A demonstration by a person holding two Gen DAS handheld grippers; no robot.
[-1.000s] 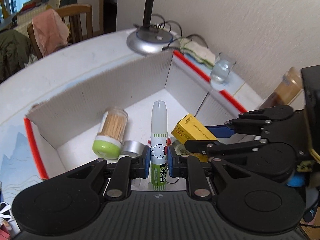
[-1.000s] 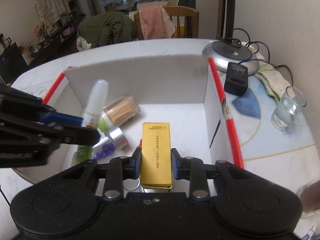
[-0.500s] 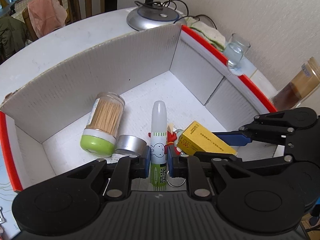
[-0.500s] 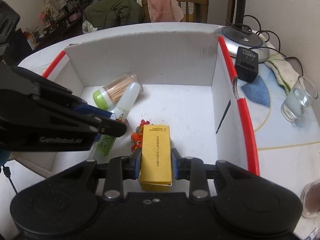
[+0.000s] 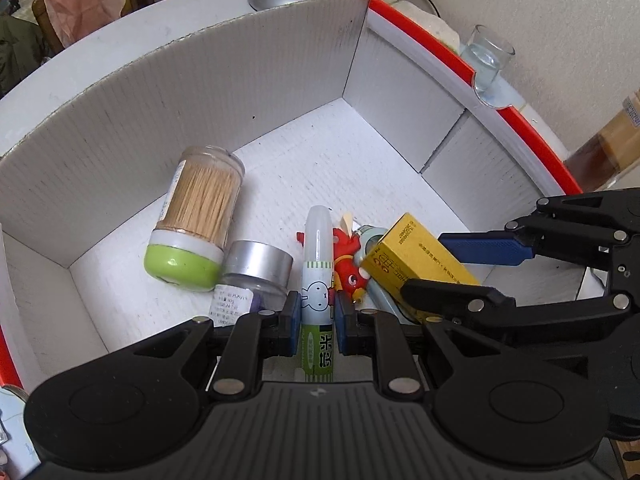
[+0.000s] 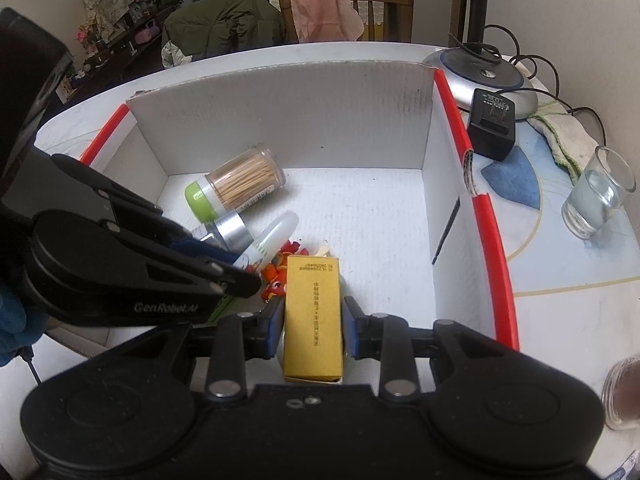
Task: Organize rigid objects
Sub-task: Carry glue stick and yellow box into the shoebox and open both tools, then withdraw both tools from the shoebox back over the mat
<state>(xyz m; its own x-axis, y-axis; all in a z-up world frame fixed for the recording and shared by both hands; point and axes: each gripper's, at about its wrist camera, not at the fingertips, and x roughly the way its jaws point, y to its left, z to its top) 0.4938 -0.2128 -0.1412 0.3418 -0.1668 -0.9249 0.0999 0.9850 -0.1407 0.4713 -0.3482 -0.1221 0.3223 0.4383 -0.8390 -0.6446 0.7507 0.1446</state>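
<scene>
Left gripper (image 5: 317, 322): my jaws are clamped on the glue stick (image 5: 317, 280), green base toward me, white cap pointing into the white cardboard box (image 5: 240, 92). Stick is low in the box, just beside the red fish toy (image 5: 349, 268).

Right gripper (image 6: 312, 322): jaws closed on the yellow carton (image 6: 313, 316), long axis along the fingers, held inside the box near its front edge. The carton overlaps the fish toy's right side; I cannot tell whether its far end rests on the floor.

Box contents on the floor: toothpick jar (image 5: 198, 224) with green lid, lying on its side toward the left wall; small silver-capped jar (image 5: 252, 276) just beside it, also tipped.

Surface: round white table (image 6: 100, 96). Box has red-edged flaps. To the right of the box: lamp base (image 6: 484, 76) with cables, black power adapter (image 6: 492, 124), folded cloth (image 6: 560, 136), drinking glass (image 6: 598, 196) holding clear liquid, brown jar (image 6: 624, 394) at the near right edge.

Room: wooden chair (image 6: 380, 4) with pink cloth draped, green coat on the next seat, plain wall at right.
</scene>
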